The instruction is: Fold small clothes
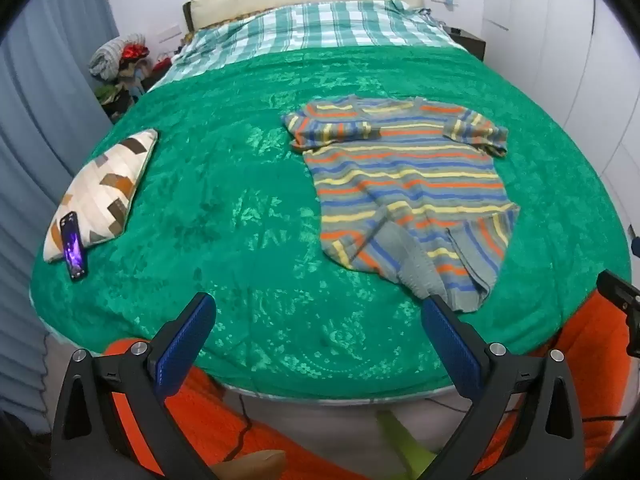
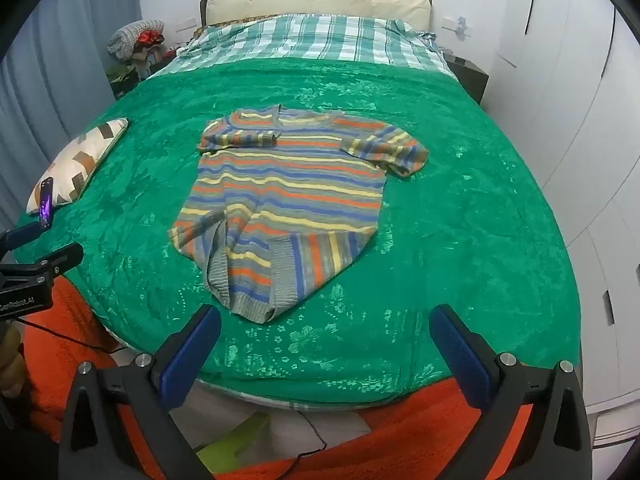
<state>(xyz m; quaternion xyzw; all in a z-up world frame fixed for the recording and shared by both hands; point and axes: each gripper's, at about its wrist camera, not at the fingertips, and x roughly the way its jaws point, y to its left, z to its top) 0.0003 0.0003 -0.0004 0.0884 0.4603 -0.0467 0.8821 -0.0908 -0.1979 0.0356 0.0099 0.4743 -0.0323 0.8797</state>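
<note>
While my left gripper (image 1: pixel 318 320) and right gripper (image 2: pixel 326 332) hang spread and empty over the bed's near edge, the striped sweater (image 2: pixel 280 196) lies flat on the green blanket (image 2: pixel 460 240), one sleeve tucked in, the hem rumpled, most folding seemingly ahead.

Striped sweater (image 2: pixel 286 196) flat on green blanket (image 2: pixel 460 240); right tool (image 2: pixel 326 342) open, empty.
</note>
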